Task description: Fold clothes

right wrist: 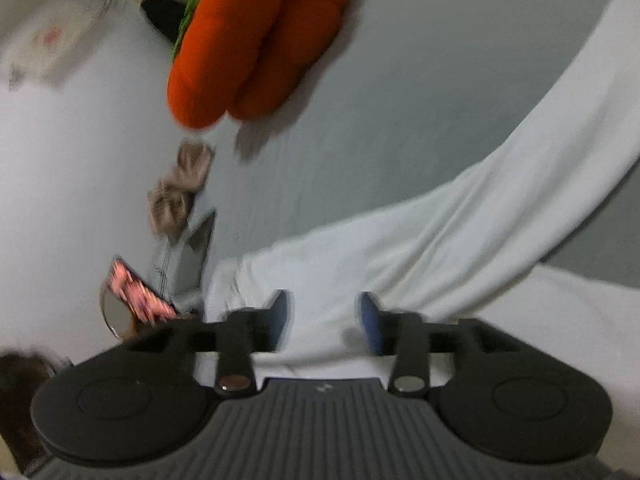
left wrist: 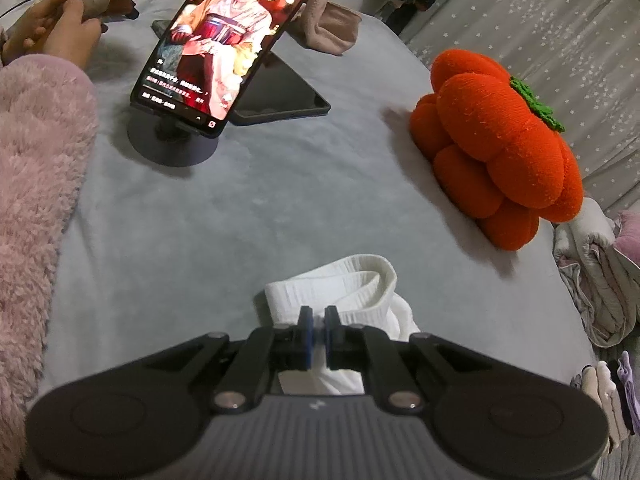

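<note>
A white garment (left wrist: 352,284) with a ribbed elastic waistband lies on the grey bed cover (left wrist: 260,208). My left gripper (left wrist: 319,330) is shut on the waistband, with cloth pinched between its blue pads. In the blurred, tilted right wrist view the same white garment (right wrist: 460,232) stretches in a long band across the bed. My right gripper (right wrist: 325,320) hangs open just above the cloth, its fingers spread with nothing between them.
An orange pumpkin cushion (left wrist: 500,152) sits at the right. A lit phone on a round stand (left wrist: 224,40) and a dark tablet (left wrist: 276,92) stand ahead. A hand (left wrist: 60,28) and pink fluffy sleeve (left wrist: 36,160) are at the left. Folded clothes (left wrist: 596,276) pile at the right edge.
</note>
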A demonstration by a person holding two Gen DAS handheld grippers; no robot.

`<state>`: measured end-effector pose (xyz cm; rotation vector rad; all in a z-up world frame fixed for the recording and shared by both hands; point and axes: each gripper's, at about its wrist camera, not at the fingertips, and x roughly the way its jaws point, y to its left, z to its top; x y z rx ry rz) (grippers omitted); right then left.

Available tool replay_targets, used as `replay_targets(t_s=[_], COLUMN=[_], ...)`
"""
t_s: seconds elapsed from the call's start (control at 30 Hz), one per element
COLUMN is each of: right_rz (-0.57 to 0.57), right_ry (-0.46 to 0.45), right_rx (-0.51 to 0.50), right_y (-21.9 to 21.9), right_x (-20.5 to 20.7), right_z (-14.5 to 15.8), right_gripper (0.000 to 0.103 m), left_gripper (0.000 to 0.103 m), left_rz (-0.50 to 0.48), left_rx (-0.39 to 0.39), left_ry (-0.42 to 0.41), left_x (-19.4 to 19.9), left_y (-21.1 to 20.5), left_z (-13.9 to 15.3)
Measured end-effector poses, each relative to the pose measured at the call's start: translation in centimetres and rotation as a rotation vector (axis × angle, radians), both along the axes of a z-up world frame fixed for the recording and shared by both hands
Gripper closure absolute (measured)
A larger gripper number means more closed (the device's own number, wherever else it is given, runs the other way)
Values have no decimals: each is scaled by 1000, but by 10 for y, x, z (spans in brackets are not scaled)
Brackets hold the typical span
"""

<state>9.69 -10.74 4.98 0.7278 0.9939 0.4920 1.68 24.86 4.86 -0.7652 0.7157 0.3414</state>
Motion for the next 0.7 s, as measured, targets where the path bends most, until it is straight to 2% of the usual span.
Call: replay_targets(t_s=[0.1,0.2,0.33,0.4,0.57,0.6,0.7], right_rz=[85,181,328,391,443,437,421], right_ry=[-110,-274,-446,-497,-538,-539,-540], right_rx=[-175,-387,-662,-768,-923,-932,-959], right_y=[19,38,60,66,67,67,67], right_x=[-12,-25,-34,-38,-43,-40,-32], right_z=[11,19,11,5,-14,-15,-20], right_gripper=[52,51,49,49,50,53,72], left_gripper=[98,98,98,98,98,98,98], left_rz=[-3,-3,-3,-2,-3,-4,-4], left_rx=[6,12,23,29,50,56,65], left_ry=[1,1,0,-1,-12,-15,-24], left_x=[0,1,2,3,4,4,4], left_y=[0,-1,-2,-3,-7,-8,-9], left_z=[0,0,1,1,4,5,7])
